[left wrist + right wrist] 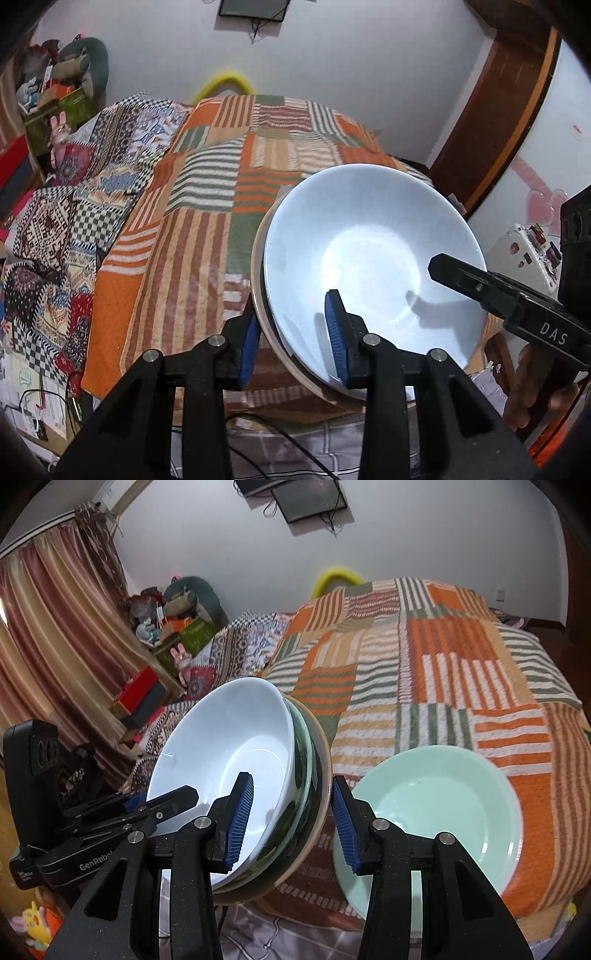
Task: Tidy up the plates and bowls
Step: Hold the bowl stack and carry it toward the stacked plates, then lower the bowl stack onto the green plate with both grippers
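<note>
Both sets of jaws pinching stacked bowls (236, 760) at opposite rims above bed (443, 672); heavy, glazed, slippery, breakable.

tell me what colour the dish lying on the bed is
Pale mint green, clearest in the right wrist view.

Both hand-held grippers are matte black plastic with angular forked frames, round silver screw heads at the pivots and ribbed blue pads (241, 819) lining the fingers, the left gripper (295, 328) lettered "GenRobot" in white and the right gripper (291, 827) marked "DAS" along one finger.
</note>
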Motion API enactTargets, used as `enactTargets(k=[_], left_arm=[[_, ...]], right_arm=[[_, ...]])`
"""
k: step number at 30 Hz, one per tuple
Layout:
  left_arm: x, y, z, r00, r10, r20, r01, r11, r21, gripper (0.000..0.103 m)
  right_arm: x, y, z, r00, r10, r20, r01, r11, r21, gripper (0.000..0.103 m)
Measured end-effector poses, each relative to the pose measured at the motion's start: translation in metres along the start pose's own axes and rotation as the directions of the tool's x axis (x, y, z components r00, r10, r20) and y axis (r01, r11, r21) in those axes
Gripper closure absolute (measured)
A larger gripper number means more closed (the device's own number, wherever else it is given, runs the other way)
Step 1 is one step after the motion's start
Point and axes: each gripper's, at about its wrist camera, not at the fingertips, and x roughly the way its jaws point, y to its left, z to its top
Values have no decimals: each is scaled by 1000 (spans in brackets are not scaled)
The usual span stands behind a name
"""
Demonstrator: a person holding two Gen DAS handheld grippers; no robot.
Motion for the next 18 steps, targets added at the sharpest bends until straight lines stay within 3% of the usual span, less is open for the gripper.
enactTargets(k=[8,18], left_arm=[[-8,-36,6,999,-25,25,23,998,54,69],[6,-76,9,999,-44,-2,44,994,104,69]], right_arm=[[-28,-18,0,998,-20,56,19,1000,19,64],[-55,-48,-3,994,-45,96,40,998,53,64]])
